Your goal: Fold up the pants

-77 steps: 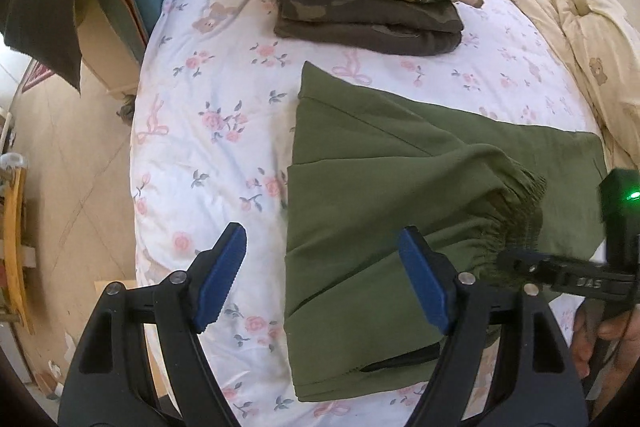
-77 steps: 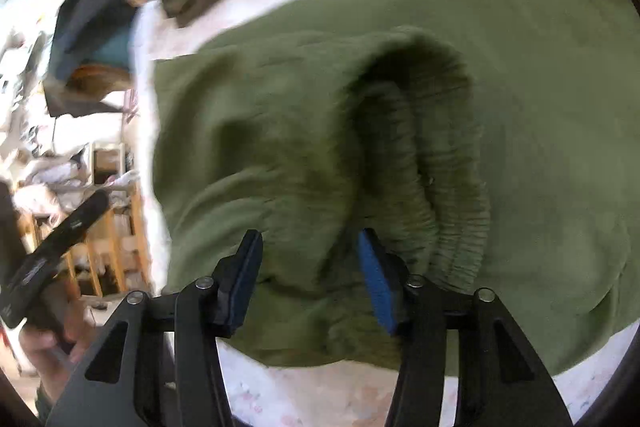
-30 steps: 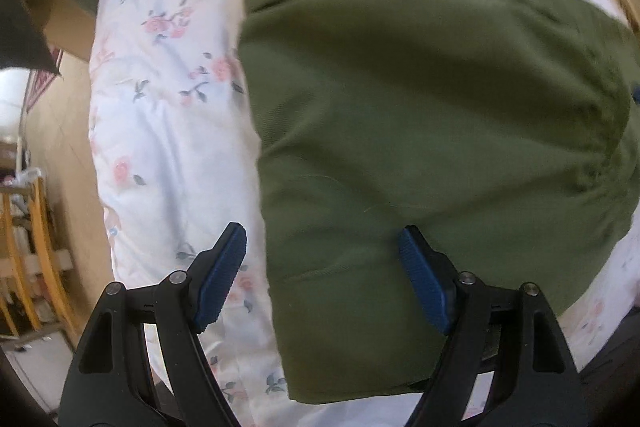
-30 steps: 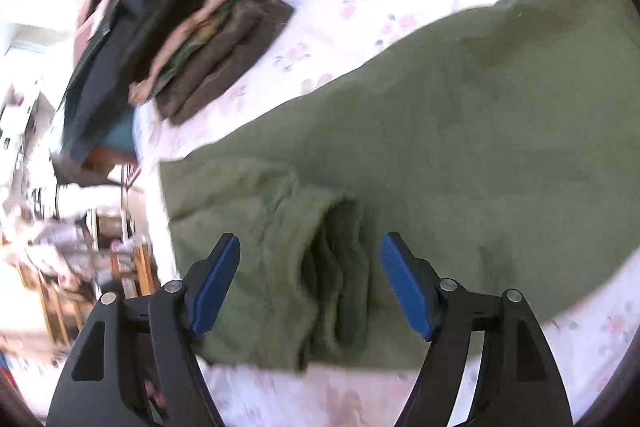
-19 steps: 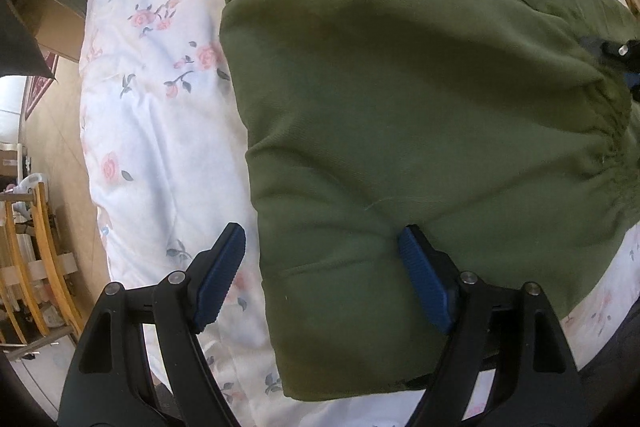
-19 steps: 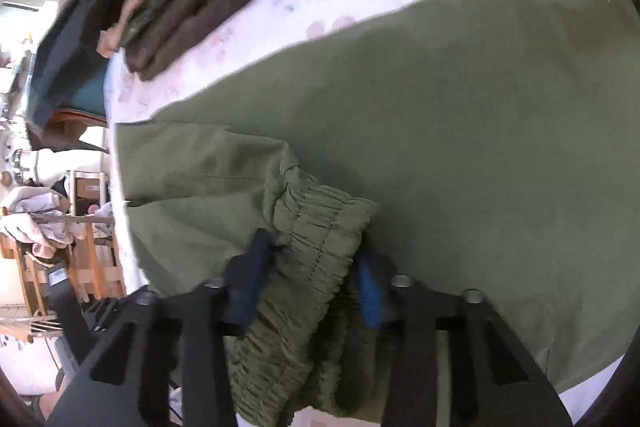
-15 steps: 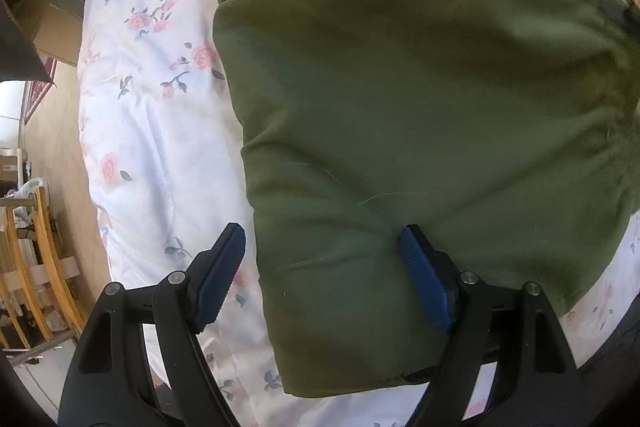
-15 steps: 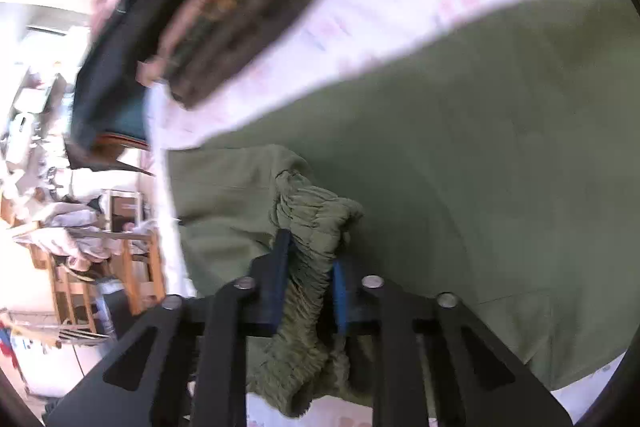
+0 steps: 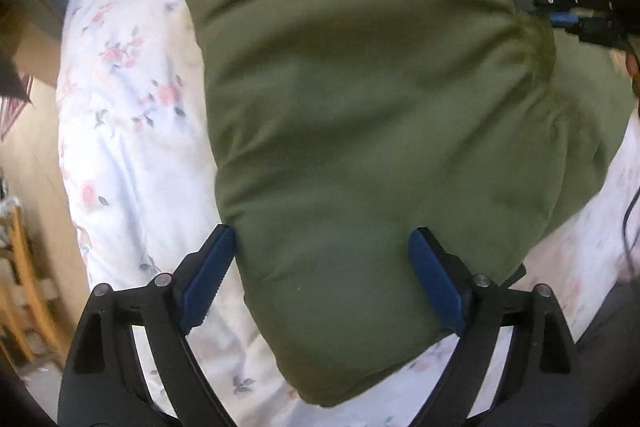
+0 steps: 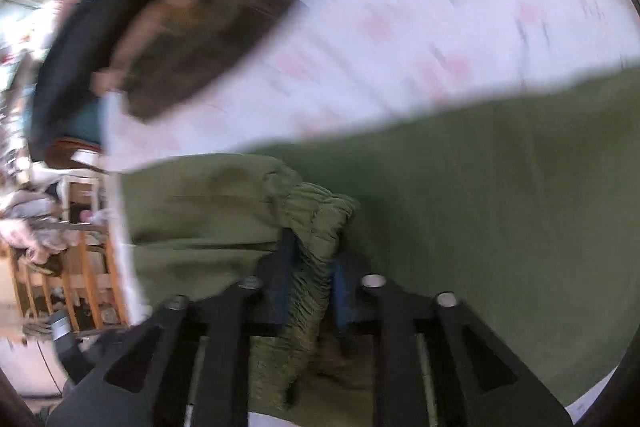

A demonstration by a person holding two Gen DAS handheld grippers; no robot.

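The green pants [image 9: 380, 131] lie folded on the bed [image 9: 132, 131] under my claws. My right claw [image 10: 310, 279] clamps their gathered waistband, jaws just loosened slightly; my left claw [image 9: 322, 283] hangs wide apart, straddling the near edge.

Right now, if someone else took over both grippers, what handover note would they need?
Left gripper: open, pointing down over the near folded edge of the green pants, not pinching.
Right gripper: fingers have just been easing apart but still pinch the elastic waistband.
Pants lie on the floral bed sheet, already folded over; stack of folded clothes beyond.
Left: carry the waistband over, flatten, add to the stack.
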